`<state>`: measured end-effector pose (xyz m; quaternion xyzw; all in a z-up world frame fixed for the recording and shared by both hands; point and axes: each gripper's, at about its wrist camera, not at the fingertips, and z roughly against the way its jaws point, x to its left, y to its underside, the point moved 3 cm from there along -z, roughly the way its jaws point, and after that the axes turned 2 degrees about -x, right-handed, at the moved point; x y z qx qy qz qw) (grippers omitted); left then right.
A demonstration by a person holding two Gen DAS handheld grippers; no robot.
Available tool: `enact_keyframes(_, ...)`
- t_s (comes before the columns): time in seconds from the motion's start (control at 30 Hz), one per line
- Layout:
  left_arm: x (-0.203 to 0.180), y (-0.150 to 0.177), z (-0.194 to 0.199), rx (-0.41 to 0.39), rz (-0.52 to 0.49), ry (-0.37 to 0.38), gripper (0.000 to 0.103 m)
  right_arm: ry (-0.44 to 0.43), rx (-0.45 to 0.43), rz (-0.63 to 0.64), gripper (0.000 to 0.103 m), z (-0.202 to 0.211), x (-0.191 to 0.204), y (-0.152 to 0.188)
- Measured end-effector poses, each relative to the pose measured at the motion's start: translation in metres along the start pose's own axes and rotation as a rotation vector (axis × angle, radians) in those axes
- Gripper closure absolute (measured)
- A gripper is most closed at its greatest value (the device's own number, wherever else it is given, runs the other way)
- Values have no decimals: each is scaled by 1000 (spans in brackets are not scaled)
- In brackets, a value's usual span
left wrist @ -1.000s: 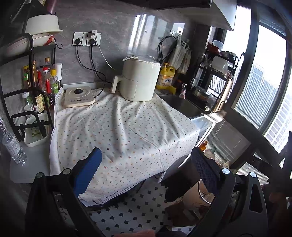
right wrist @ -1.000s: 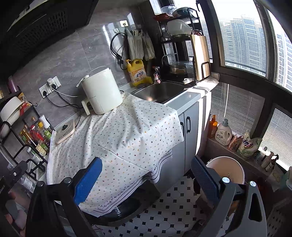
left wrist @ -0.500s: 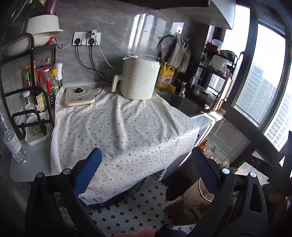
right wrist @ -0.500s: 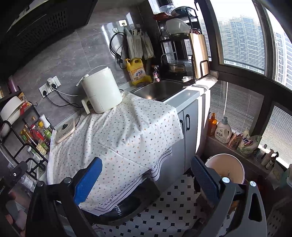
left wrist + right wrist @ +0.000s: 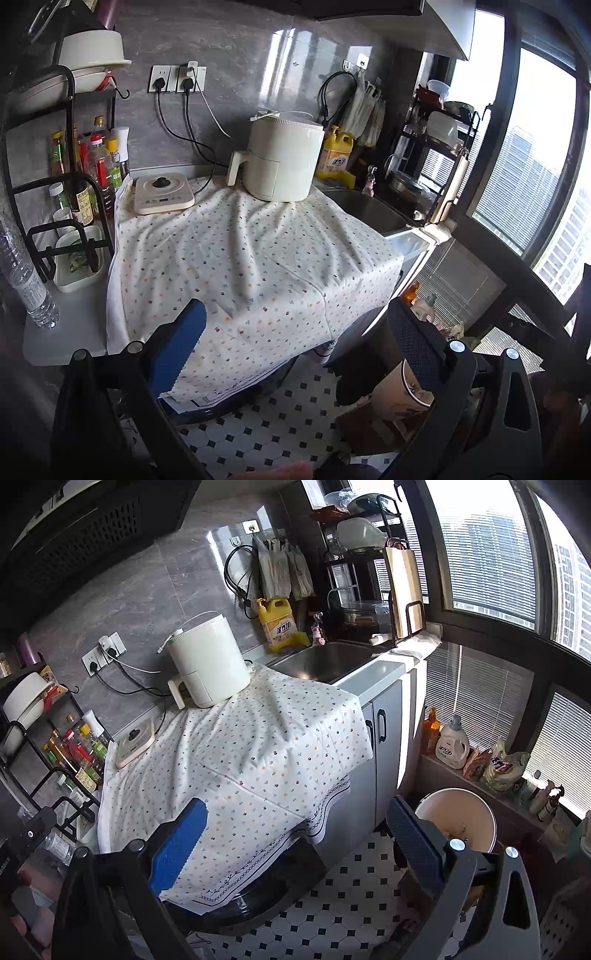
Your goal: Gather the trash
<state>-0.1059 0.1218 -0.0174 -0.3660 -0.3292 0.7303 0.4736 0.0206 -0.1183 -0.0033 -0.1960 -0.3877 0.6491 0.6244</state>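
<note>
Both our grippers, left [image 5: 295,354] and right [image 5: 295,840], hang wide open w/ nothing held. Little changed in 1 s: views only drifted. Round beige trash bin [image 5: 476,812] at 4 o'clock; dotted white cloth [image 5: 258,746] shows no trash.

It was a small home kitchen: a stainless steel sink [image 5: 325,661] sat far right beside a yellow detergent jug [image 5: 279,624], a cream air fryer [image 5: 280,158] stood on the dotted-cloth-covered table [image 5: 240,258], and a black wire rack of sauce bottles [image 5: 85,166] stood left.
</note>
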Motion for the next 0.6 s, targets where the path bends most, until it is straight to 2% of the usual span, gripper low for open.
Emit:
enact_keyframes(0.27,7,7,5,-8,3,-13,6,-3,7,13,8,4,10,6)
enact_keyframes(0.6,22,7,-5,12,34,16,6,9,25,32,8,-2,13,6)
